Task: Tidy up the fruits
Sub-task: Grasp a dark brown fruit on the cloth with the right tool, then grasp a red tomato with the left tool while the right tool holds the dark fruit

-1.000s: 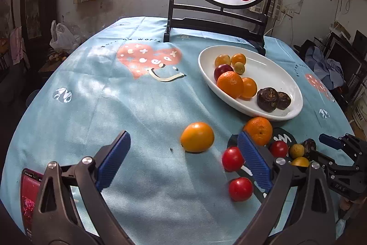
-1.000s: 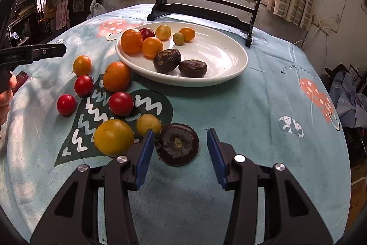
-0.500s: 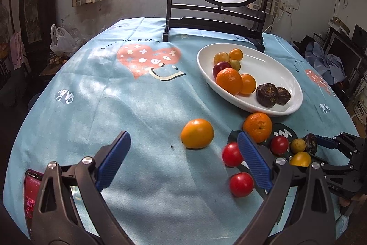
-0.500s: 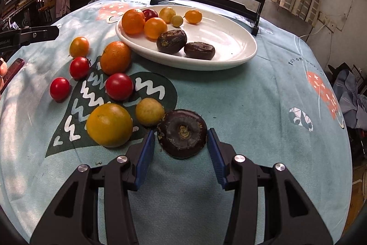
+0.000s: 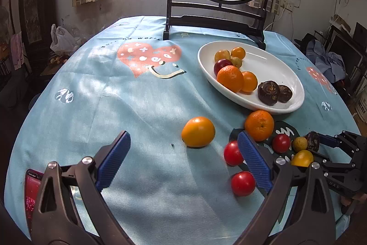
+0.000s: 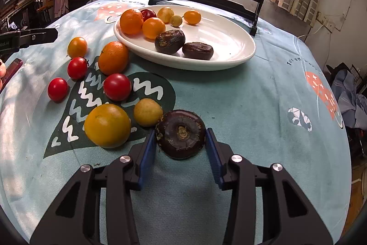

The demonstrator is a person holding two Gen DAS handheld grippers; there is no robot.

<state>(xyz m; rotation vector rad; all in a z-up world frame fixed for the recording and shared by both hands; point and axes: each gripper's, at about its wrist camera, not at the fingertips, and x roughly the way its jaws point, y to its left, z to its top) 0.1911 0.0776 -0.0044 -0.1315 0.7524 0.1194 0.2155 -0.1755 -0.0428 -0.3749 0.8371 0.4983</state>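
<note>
Hovering over the near left part of the bench (image 5: 96, 93), the left tongs (image 5: 183, 160) are spread wide and hold nothing in the left wrist view. An orange-yellow fruit (image 5: 198, 132) lies on the cloth just beyond them, and two red tomatoes (image 5: 242, 183) lie close beside their right pad, so this tool looks parked ready for those loose pieces. Farther right, the white plate (image 5: 273, 66) already carries oranges, small yellow fruits, a dark red one and two dark brown fruits, which suggests it is the collecting place. At the far right edge of this view the right tongs (image 5: 321, 144) reach in among the small fruits.

From the right wrist view, the right tongs (image 6: 181, 141) straddle a dark brown fruit (image 6: 181, 136) that rests on the cloth near the camera. Both blue pads sit right at its sides, the left one seemingly touching, yet whether they already squeeze it cannot be told. A small yellow fruit (image 6: 148, 112) touches or nearly touches the dark one on its left, so a straight lift would likely avoid nudging it. The plate (image 6: 229, 61) lies farther off, with two matching dark fruits on its near side.
</note>
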